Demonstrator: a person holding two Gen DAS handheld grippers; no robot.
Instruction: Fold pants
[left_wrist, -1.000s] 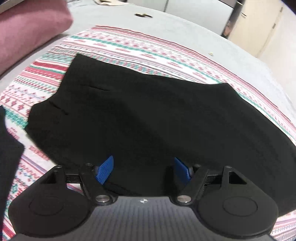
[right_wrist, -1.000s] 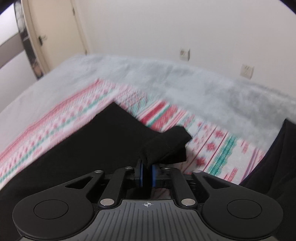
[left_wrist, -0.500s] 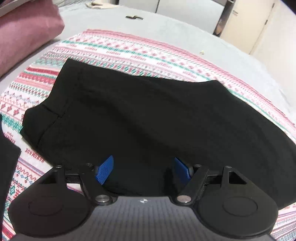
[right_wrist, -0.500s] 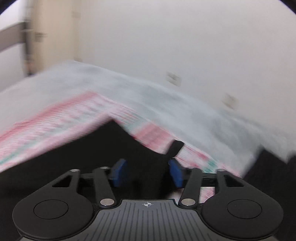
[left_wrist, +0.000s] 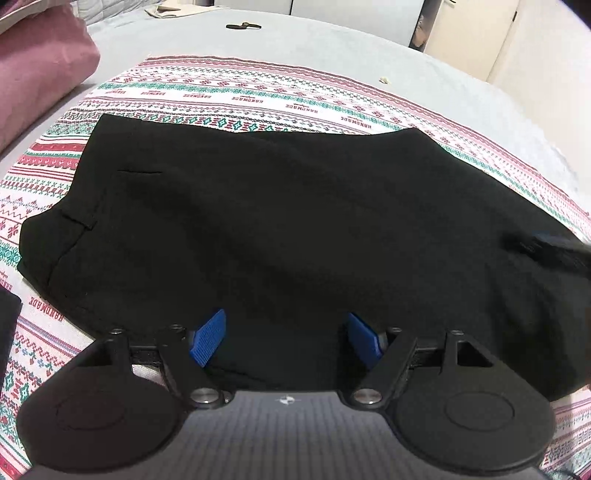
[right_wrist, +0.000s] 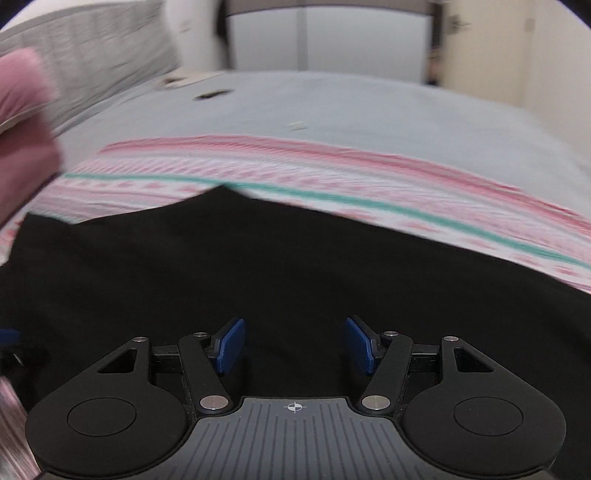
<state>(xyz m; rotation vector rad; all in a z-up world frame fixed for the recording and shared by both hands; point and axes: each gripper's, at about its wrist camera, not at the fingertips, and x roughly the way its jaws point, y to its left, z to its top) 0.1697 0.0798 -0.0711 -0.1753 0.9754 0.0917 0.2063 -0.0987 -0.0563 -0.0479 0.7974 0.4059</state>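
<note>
Pants: black, matte woven pants (left_wrist: 295, 221) lie flat across the middle of the patterned cloth, waistband end at 9 o'clock in the left wrist view, with a slit pocket line near 10 o'clock. Same garment fills the lower half of the right wrist view (right_wrist: 258, 277).
Cloth under pants: white cotton spread with red and green folk-pattern bands (left_wrist: 258, 96), printed lettering in rows; shows on all sides of the pants.
Bed cover: pale grey, soft, faintly fuzzy bed cover (left_wrist: 332, 48) beyond the spread at 12 o'clock.
Pink bundle: dusty pink folded fabric (left_wrist: 40, 74) at 10 o'clock, well apart from the pants.
Small dark item: thin dark object (left_wrist: 243, 26) on the grey cover at 12 o'clock; too small to identify.
Crumb: small pale scrap (left_wrist: 384, 78) at 1 o'clock on the grey cover.
Second dark cloth: black fabric edge (left_wrist: 7, 332) at 8 o'clock, near the waistband, not touching it.
Left gripper (left_wrist: 286, 338): jaws spread wide, blue ribbed pads over the near edge of the pants, nothing pinched.
Right gripper (right_wrist: 295, 347): jaws have just been opening and now stand apart above the black fabric, nothing between them; view is motion-blurred. Its blurred tip shows at 3 o'clock in the left wrist view.
Obstructions: nothing lies on top of the pants.
</note>
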